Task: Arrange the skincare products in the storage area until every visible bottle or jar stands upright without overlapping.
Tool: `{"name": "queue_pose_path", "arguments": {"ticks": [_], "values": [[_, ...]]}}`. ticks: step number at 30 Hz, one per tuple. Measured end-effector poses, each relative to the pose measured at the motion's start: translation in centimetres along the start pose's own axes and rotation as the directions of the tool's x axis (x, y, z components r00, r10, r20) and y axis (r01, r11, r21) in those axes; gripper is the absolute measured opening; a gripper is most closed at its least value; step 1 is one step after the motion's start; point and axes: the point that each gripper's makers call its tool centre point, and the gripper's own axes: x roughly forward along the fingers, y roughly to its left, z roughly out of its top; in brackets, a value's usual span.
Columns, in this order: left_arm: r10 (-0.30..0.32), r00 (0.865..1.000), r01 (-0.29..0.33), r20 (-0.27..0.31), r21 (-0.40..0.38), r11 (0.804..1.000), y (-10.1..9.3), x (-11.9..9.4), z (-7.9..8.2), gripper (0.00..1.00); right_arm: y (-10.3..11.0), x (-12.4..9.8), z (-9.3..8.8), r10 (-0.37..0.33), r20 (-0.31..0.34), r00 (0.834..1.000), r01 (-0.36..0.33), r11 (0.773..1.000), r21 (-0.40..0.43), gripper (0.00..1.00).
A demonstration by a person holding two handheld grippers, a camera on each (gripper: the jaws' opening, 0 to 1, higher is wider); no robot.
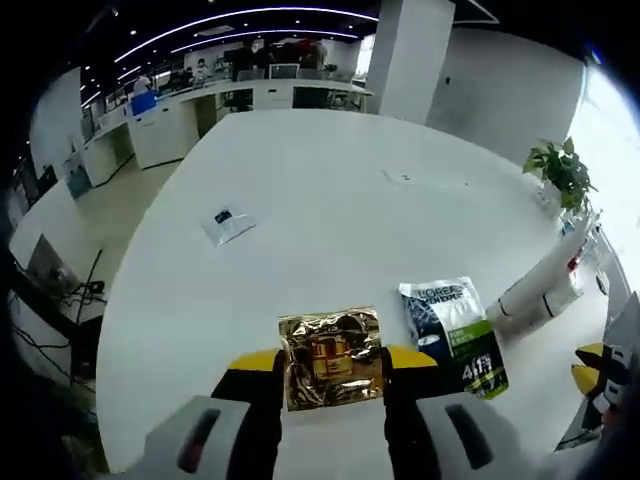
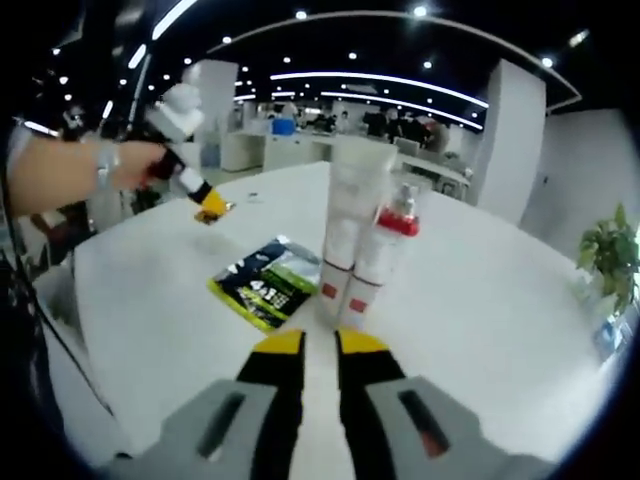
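My left gripper (image 1: 332,358) is shut on a crinkled gold foil sachet (image 1: 331,356), held just above the white table (image 1: 300,200). The right gripper view shows that gripper (image 2: 205,200) at upper left, held by a person's hand, with the gold sachet (image 2: 213,208) at its tip. A green and black sachet (image 1: 455,330) (image 2: 268,280) lies flat. A tall white tube (image 2: 348,215) and a white bottle with a red cap (image 2: 385,250) stand upright side by side, just ahead of my right gripper (image 2: 320,345). Its jaws are shut with nothing between them.
A small pale sachet (image 1: 228,224) lies further out on the table, and a sheet of paper (image 1: 410,178) beyond it. A potted plant (image 1: 560,170) (image 2: 610,255) stands near the table's edge. Office desks and a pillar are in the background.
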Motion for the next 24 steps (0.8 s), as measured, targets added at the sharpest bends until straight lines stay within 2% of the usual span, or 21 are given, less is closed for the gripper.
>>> {"name": "queue_pose_path", "arguments": {"ticks": [6,10,11,13,17,22,24], "values": [[-0.007,1.0,0.007,-0.014,-0.015,1.0,-0.8,1.4,0.8,0.4,-0.6,-0.1,0.1,-0.012,0.006,1.0,0.012,1.0,0.016,0.11],[0.002,0.999,-0.001,-0.049,0.013,1.0,-1.5,2.7,0.6,0.4,-0.6,-0.3,-0.3,-0.017,0.0,1.0,0.017,1.0,0.023,0.11],[-0.006,0.997,0.007,-0.073,0.007,1.0,-2.1,3.9,0.7,0.4,-0.7,-0.6,-0.6,-0.023,-0.004,1.0,0.023,0.999,0.031,0.11],[-0.006,0.996,0.006,-0.086,-0.005,1.0,-2.3,4.5,0.7,0.4,-0.6,-0.7,-0.8,-0.026,-0.01,1.0,0.026,0.999,0.034,0.11],[0.071,0.985,-0.063,-0.155,0.054,0.997,-1.3,5.9,-0.4,0.4,-0.4,-0.9,-1.1,-0.027,-0.015,1.0,0.027,0.999,0.02,0.11],[0.051,0.987,-0.049,-0.151,0.018,0.999,-2.1,6.4,0.0,0.4,-0.3,-1.0,-1.3,-0.026,-0.019,0.999,0.026,1.0,0.014,0.11],[0.067,0.987,-0.063,-0.147,0.029,0.998,-2.1,6.6,0.1,0.4,-0.3,-1.0,-1.3,-0.027,-0.021,0.999,0.027,1.0,0.013,0.11]]}}
